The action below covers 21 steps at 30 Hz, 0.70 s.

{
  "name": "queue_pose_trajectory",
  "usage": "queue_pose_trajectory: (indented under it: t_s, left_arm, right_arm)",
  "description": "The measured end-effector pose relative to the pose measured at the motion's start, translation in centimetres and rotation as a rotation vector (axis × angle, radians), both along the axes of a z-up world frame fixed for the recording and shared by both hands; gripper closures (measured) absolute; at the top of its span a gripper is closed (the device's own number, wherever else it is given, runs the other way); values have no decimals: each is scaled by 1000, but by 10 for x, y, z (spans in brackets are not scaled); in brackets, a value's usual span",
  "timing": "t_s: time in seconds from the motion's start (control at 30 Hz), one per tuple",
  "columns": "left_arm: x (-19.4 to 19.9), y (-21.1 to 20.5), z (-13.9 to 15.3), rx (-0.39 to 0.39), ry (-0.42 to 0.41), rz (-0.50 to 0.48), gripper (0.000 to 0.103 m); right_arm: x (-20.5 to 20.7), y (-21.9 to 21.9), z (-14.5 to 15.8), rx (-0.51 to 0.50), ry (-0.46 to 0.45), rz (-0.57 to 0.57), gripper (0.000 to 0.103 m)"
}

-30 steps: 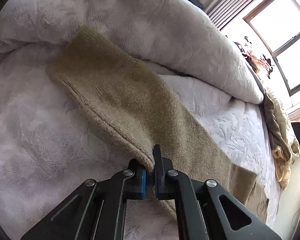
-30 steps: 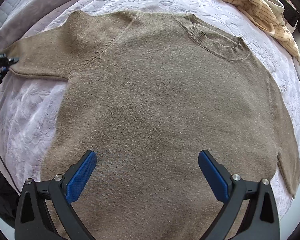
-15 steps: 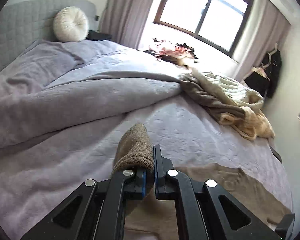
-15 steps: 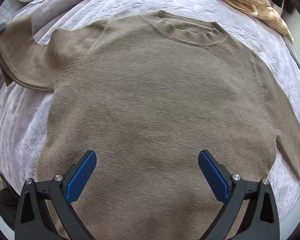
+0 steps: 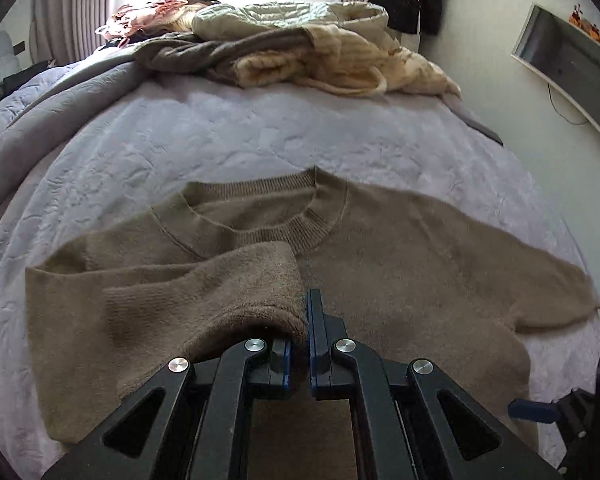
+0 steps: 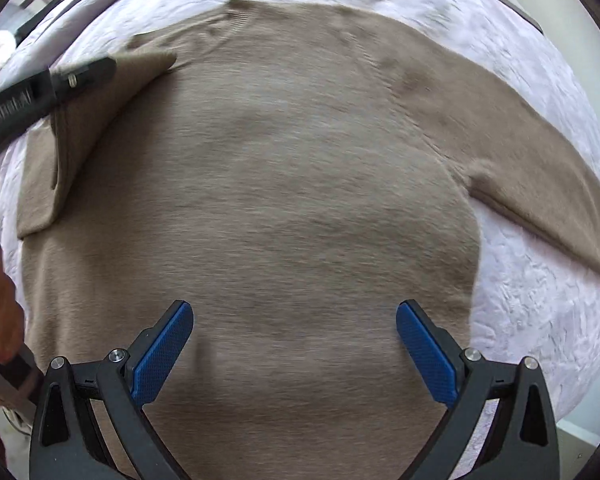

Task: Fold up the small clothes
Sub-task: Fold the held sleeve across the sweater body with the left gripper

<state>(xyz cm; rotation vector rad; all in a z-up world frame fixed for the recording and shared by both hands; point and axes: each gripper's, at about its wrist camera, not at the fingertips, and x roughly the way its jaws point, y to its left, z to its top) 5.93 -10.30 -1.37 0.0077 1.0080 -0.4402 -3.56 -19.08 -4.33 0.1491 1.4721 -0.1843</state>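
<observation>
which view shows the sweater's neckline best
The left wrist view: the ribbed neckline of the sweater sits whole and sharp. In the right wrist view it is blurred near the top edge.

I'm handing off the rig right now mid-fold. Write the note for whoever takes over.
Left tongs: shut on the sleeve cuff, carrying it over the sweater's chest, just below the collar.
Right tongs: open, empty, pointing down over the lower body of the sweater.
Sweater: brown, lying flat on the bedspread, collar toward the clothes pile.
Done: one sleeve is folded inward but not yet released.
Left: lay that cuff down and let go, fold in the other sleeve, which lies stretched out, then fold the body.
</observation>
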Motion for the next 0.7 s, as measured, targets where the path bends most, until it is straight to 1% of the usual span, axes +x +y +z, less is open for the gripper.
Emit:
queue_pose_trajectory:
  t_s: [0.1, 0.17, 0.23, 0.3, 0.33, 0.37, 0.4, 0.43, 0.47, 0.5, 0.53, 0.6, 0.67, 0.7]
  left_arm:
    - [1, 0, -6, 42, 16, 10, 96]
    - [3, 5, -1, 60, 15, 22, 96]
    - [3, 14, 6, 97, 6, 50, 96]
    - [1, 33, 17, 90, 2, 80, 94]
    - [-1, 43, 22, 86, 2, 99, 71]
    - [-4, 55, 26, 88, -1, 126, 52]
    - [-9, 66, 29, 91, -15, 152, 22]
    - [-14, 80, 35, 89, -47, 189, 20]
    - [-18, 93, 39, 92, -64, 212, 20]
    - [-18, 105, 40, 109, -55, 225, 20]
    - [-17, 116, 39, 130, -42, 247, 20]
    - [-15, 139, 33, 140, -11, 302, 20]
    - [-8, 162, 21, 152, 42, 359, 20]
    - [-5, 173, 12, 170, 71, 386, 20]
  right_arm:
    - [-2, -17, -2, 1, 3, -17, 1]
    - [-2, -24, 0, 0, -7, -15, 1]
    - [2, -29, 3, 3, -27, -10, 1]
    - [6, -31, 10, -1, -60, 12, 1]
    - [11, -30, 14, -5, -80, 32, 1]
    - [15, -27, 19, -14, -105, 59, 1]
    - [20, -23, 24, -22, -126, 85, 1]
    - [25, -17, 30, -34, -157, 125, 1]
    - [29, -11, 35, -45, -183, 162, 1]
    - [33, -4, 40, -59, -208, 199, 1]
    - [37, 3, 45, -77, -236, 241, 1]
    - [48, 26, 55, -118, -289, 326, 1]
    - [64, 51, 59, -136, -328, 408, 1]
    - [72, 60, 62, -136, -341, 445, 1]
